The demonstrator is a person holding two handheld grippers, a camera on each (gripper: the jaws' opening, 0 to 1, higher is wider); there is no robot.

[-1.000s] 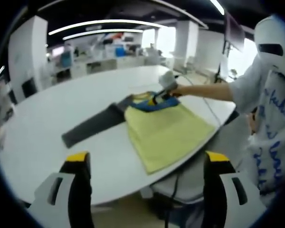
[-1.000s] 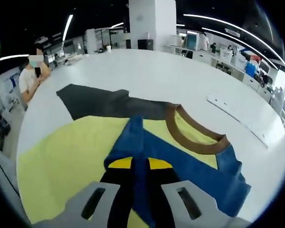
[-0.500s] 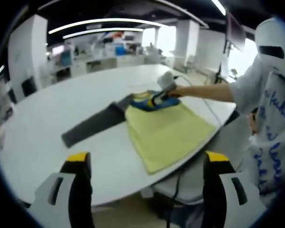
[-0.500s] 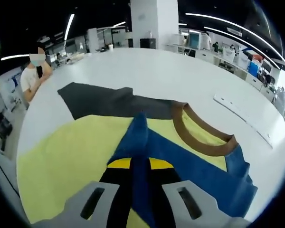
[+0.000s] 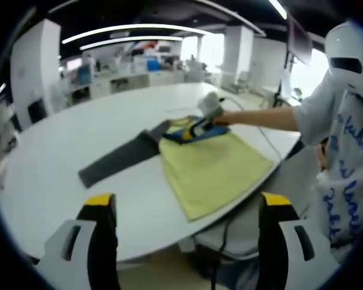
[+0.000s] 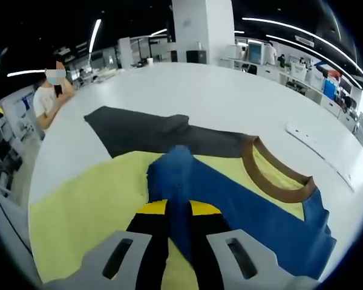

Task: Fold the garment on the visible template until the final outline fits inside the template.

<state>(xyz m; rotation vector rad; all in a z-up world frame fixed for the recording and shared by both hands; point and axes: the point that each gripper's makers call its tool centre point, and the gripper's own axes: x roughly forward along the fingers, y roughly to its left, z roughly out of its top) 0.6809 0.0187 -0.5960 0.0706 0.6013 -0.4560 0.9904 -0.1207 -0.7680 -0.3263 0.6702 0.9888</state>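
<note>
A yellow T-shirt (image 5: pixel 215 169) with blue sleeves and a brown collar (image 6: pixel 277 176) lies on a white table, partly over a dark grey template (image 5: pixel 118 158). In the right gripper view my right gripper (image 6: pixel 179 211) is shut on the blue sleeve (image 6: pixel 175 172), which is pulled over the yellow body (image 6: pixel 91 211); the grey template (image 6: pixel 139 128) shows beyond it. That same right gripper (image 5: pixel 199 125) also appears in the left gripper view, at the shirt's far end, held by a person's hand. My left gripper (image 5: pixel 184 208) hangs open off the table's near edge, with nothing between its jaws.
The white table (image 5: pixel 54 163) is large and rounded. A long white strip (image 6: pixel 317 151) lies on it to the right of the shirt. A person in a pale sweatshirt (image 5: pixel 345 151) stands at the right. Another person (image 6: pixel 48 96) sits at the far left. Office desks fill the background.
My right gripper has drawn the blue sleeve a little further across the yellow body toward the template. The left gripper has stayed where it was.
</note>
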